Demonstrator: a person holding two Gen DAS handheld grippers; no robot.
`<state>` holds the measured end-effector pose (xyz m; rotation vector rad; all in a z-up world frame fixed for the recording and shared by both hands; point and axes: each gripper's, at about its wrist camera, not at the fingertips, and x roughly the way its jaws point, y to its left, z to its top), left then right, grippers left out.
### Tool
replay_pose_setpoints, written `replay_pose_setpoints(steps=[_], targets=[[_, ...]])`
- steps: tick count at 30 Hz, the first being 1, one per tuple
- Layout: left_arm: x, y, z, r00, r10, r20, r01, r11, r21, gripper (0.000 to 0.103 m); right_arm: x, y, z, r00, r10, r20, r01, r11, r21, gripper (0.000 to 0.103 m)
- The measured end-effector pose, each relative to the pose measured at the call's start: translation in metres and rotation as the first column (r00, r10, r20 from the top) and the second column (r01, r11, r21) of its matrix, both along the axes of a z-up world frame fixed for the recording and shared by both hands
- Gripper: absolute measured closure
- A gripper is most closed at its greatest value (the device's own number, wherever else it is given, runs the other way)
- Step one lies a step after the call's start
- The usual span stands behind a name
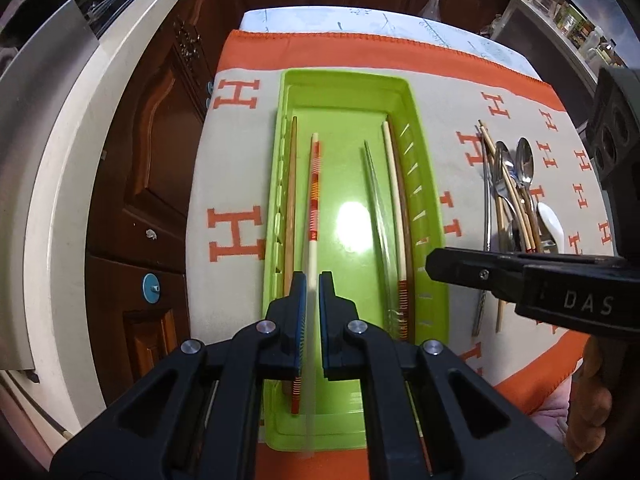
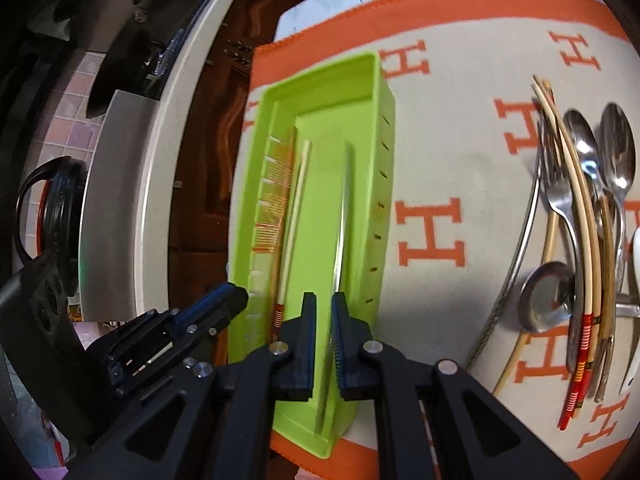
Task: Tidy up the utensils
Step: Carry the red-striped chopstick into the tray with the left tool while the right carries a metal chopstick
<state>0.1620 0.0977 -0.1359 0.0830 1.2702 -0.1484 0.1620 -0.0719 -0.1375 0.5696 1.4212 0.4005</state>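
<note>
A green tray (image 1: 344, 78) lies lengthwise on an orange-and-grey cloth. My left gripper (image 1: 313, 280) hangs over its near left part, open by a narrow gap. A cream chopstick with red stripes (image 1: 314, 192) runs between the fingers, its near end blurred. My right gripper (image 2: 325, 300) is over the tray's (image 2: 320, 76) near right part, also narrowly open. A thin metal chopstick (image 2: 343, 220) passes between its fingers, blurred at the near end. A wooden chopstick (image 1: 291, 200) and a cream one (image 1: 396, 208) lie along the tray walls.
A pile of spoons, a fork and chopsticks (image 2: 580, 220) lies on the cloth right of the tray, also visible as the pile (image 1: 516, 200). Dark wooden cabinets (image 1: 152, 168) and a pale counter edge (image 1: 52, 184) run along the left. A hand (image 1: 592, 380) holds the right gripper.
</note>
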Motion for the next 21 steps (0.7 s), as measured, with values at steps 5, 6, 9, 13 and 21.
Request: replay_pose_setpoints(steps=[5,6,9,13,21], targets=[[0.0,0.005,0.004,1.0,0.022,0.013,-0.021,1.0,-0.014,0.099,-0.009,-0.006,0.005,0.999,0.009,0.034,-0.008,1.0,-0.016,0.094],[-0.001,0.005,0.005,0.999,0.026,0.019,-0.025,1.0,-0.019,0.099,-0.012,-0.007,0.006,0.999,0.007,0.044,-0.006,1.0,-0.031,0.094],[-0.006,0.0,0.012,0.999,0.029,0.039,-0.027,0.999,-0.045,0.099,-0.02,-0.014,0.01,0.997,0.013,0.071,-0.009,0.999,-0.052,0.094],[-0.017,-0.011,0.02,0.996,0.041,0.076,-0.036,0.997,-0.064,0.099,-0.032,-0.027,0.018,0.994,0.009,0.113,-0.001,0.997,-0.071,0.094],[-0.047,-0.024,0.04,0.989,0.073,0.13,-0.058,0.991,-0.119,0.098,-0.054,-0.051,0.034,0.983,-0.011,0.182,0.029,0.995,-0.094,0.094]])
